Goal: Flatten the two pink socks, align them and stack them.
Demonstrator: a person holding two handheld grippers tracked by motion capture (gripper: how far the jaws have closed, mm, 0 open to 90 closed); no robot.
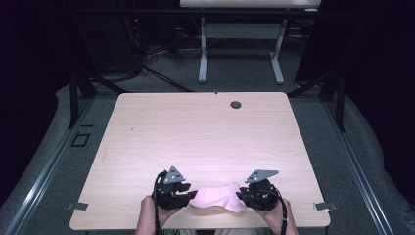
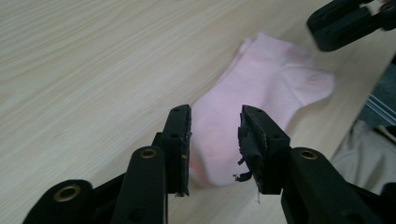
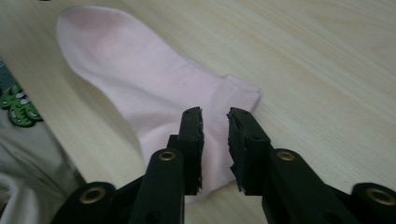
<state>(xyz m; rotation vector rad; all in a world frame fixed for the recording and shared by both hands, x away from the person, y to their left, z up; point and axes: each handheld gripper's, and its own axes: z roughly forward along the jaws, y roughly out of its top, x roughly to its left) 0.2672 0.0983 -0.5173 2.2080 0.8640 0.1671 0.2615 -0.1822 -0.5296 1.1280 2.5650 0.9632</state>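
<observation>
A pale pink sock (image 1: pixel 218 198) lies flat on the wooden table (image 1: pixel 205 132) close to its front edge, between my two hands. My left gripper (image 1: pixel 192 195) is at the sock's left end; in the left gripper view its jaws (image 2: pixel 215 114) stand apart over the sock (image 2: pixel 261 79) without pressing it. My right gripper (image 1: pixel 241 196) is at the sock's right end. In the right gripper view its jaws (image 3: pixel 215 116) hover with a narrow gap above the sock's (image 3: pixel 140 70) cuff end. The right gripper (image 2: pixel 345 21) also shows at the far end of the sock.
A round cable hole (image 1: pixel 236 105) sits near the table's far edge. A second table (image 1: pixel 240 29) stands on the floor behind. The person's clothing (image 3: pixel 23 154) is right at the front edge beside the sock.
</observation>
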